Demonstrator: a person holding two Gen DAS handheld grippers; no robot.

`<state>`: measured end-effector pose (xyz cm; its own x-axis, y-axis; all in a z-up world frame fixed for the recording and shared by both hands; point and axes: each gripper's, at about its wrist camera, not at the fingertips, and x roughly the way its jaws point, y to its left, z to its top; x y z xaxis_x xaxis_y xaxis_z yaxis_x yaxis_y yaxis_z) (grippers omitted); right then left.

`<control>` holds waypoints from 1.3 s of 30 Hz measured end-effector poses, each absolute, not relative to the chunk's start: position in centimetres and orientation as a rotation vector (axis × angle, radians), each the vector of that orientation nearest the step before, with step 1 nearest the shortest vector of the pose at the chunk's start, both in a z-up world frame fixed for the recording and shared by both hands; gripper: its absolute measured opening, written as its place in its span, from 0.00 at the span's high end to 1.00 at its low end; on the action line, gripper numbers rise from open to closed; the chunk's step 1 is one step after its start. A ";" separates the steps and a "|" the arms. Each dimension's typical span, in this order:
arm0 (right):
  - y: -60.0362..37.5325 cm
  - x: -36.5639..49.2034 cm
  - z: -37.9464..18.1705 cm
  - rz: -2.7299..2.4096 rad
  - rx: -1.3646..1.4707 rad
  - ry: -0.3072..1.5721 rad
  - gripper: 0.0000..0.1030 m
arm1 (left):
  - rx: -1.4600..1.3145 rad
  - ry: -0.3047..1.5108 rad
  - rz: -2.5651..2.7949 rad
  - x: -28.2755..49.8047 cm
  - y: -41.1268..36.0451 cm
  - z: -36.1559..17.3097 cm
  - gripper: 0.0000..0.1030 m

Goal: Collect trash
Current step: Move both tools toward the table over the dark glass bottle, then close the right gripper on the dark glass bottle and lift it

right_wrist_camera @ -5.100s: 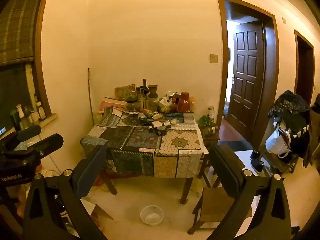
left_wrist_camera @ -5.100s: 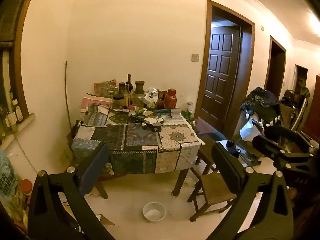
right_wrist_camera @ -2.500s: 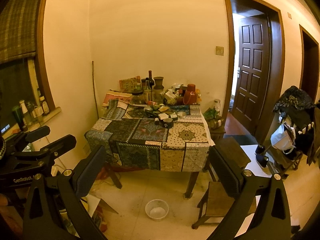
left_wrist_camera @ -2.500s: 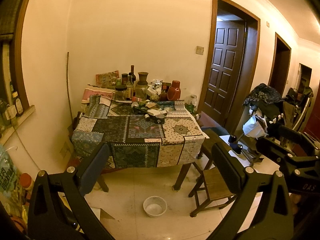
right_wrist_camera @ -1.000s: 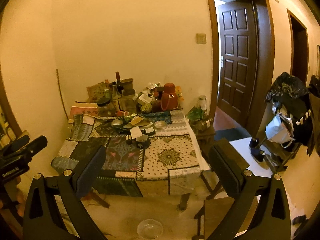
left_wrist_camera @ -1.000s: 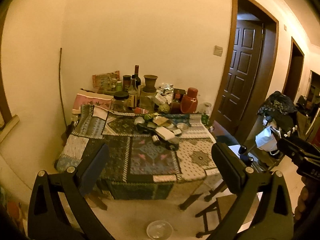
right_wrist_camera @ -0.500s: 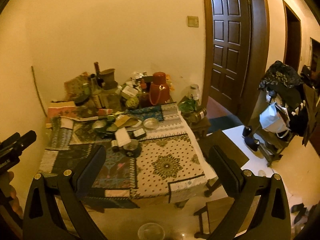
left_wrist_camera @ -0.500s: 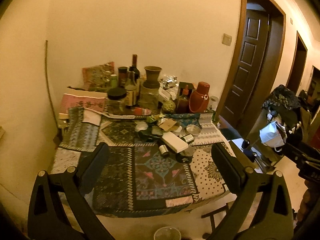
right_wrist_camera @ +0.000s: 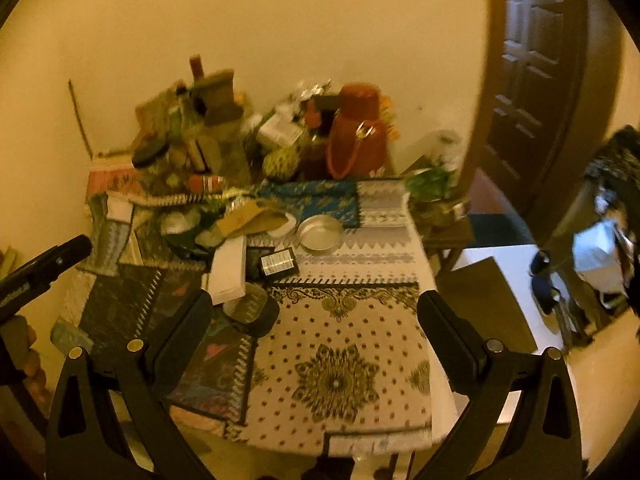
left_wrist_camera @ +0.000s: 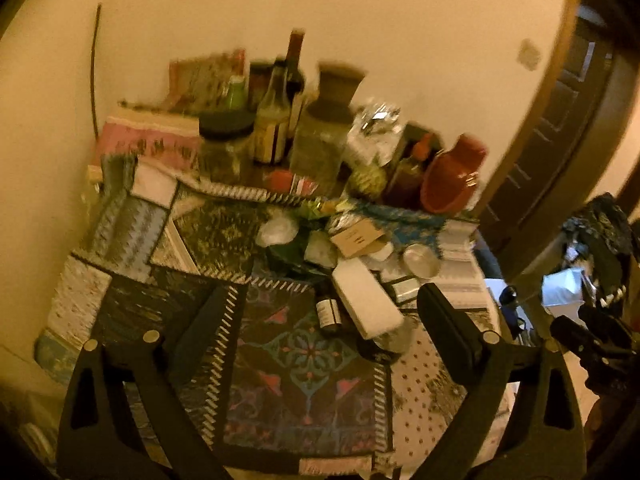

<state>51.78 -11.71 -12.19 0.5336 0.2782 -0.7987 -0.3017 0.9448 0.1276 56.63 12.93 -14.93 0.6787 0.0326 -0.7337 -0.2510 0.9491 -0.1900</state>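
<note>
Cluttered patchwork-cloth table [left_wrist_camera: 304,364] against a plain cream wall [left_wrist_camera: 320,20], both frames a bit blurry. Left gripper [left_wrist_camera: 320,328] spread wide and empty, low over the near edge. Right gripper [right_wrist_camera: 316,328] same deal, gaping, nothing held. Beyond the tips: long white box [left_wrist_camera: 366,300], small brown vial [left_wrist_camera: 327,314], round metal tin [right_wrist_camera: 320,234], tan card scrap [left_wrist_camera: 356,238]. Further back, red thermos jug [right_wrist_camera: 358,132] among bottles.
</note>
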 end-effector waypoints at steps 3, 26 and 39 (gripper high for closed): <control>-11.1 54.9 -14.7 0.402 -0.053 1.006 0.02 | -0.308 0.873 0.213 59.0 13.2 -18.0 0.06; -3.7 67.1 -29.2 0.727 -0.048 1.364 0.39 | -0.462 1.173 0.251 67.2 13.2 -31.9 0.31; -4.5 67.2 -29.0 0.744 -0.052 1.356 0.40 | -0.338 1.195 0.333 69.7 11.8 -32.6 0.72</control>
